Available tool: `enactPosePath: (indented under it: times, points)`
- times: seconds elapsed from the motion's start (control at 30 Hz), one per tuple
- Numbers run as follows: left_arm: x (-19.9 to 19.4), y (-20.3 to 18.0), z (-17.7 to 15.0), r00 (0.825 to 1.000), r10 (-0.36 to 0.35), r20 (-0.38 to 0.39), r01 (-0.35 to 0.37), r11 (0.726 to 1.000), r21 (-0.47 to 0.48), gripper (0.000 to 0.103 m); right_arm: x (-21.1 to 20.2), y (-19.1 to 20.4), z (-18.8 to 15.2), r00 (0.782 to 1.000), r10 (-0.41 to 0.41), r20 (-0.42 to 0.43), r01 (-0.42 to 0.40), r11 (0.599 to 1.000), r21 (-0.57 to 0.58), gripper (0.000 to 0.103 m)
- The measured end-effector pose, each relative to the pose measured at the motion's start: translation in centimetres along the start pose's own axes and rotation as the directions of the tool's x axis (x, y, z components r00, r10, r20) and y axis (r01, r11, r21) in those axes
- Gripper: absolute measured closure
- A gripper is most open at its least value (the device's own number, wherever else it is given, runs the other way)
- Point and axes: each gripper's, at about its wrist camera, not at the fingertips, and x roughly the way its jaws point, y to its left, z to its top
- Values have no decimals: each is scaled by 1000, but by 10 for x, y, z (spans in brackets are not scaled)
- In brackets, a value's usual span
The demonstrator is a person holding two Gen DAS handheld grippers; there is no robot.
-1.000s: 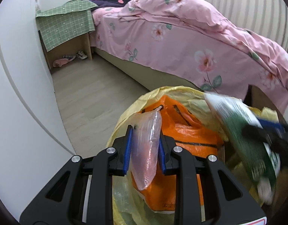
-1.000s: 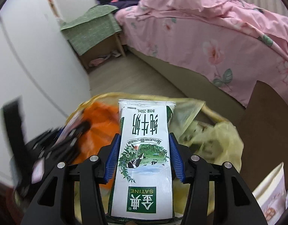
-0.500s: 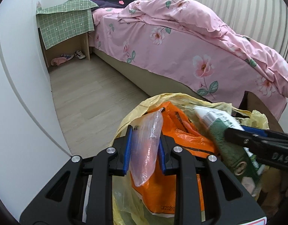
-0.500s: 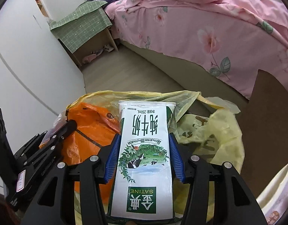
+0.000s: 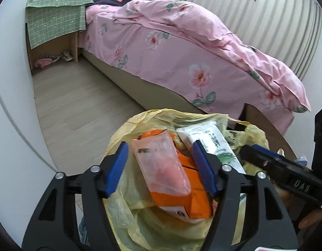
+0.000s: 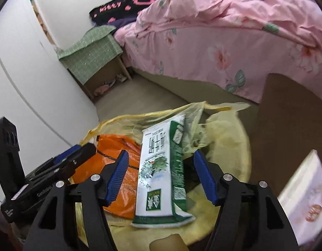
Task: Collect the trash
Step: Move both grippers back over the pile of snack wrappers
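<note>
A yellow trash bag [image 5: 156, 115] stands open below both grippers, with an orange plastic bag [image 5: 194, 200] inside. My left gripper [image 5: 160, 146] is over it, its jaws opening. A clear plastic wrapper [image 5: 161, 167] lies loose on the orange bag between the jaws, touching neither pad. My right gripper [image 6: 161, 153] is also opening. The green-and-white milk carton [image 6: 161, 167] sits tilted between its jaws, free of the pads, inside the yellow bag [image 6: 140, 117]. In the left wrist view the carton [image 5: 211, 140] lies beside the orange bag, with the right gripper [image 5: 265, 159] at the right.
A bed with a pink flowered quilt [image 5: 182, 52] runs along the far side. A bedside table under a green checked cloth [image 5: 54, 25] stands by the white wall. A brown board [image 6: 290, 115] and a white packet [image 6: 303, 198] are to the right of the bag.
Both grippers have opened. The clear wrapper has left the left jaws and dropped onto the orange bag. The milk carton has left the right jaws and tipped into the yellow bag.
</note>
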Motion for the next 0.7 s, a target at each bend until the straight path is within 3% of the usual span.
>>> enactPosePath:
  times: [0.3, 0.37, 0.47, 0.53, 0.63, 0.7]
  points:
    - [-24, -19, -6, 999, -45, -4, 46, 998, 41, 39, -82, -11, -15, 979, -129, 158, 143, 986, -85, 36]
    - [-31, -36, -8, 998, -60, 2, 60, 995, 74, 39, -104, -18, -23, 968, -148, 200, 171, 980, -100, 35]
    - [-41, -72, -14, 997, -81, 0, 80, 986, 146, 39, -129, -31, -37, 961, -202, 187, 227, 966, -123, 34]
    - [-47, -94, -19, 994, -109, -6, 108, 976, 189, 39, -149, -41, -50, 937, -276, 212, 307, 943, -131, 34]
    - [-55, -135, -33, 988, -150, -29, 152, 950, 274, 39, -175, -59, -69, 882, -398, 251, 435, 894, -111, 34]
    - [-55, -160, -41, 984, -170, -54, 178, 930, 322, 39, -188, -77, -79, 864, -437, 250, 467, 881, -76, 34]
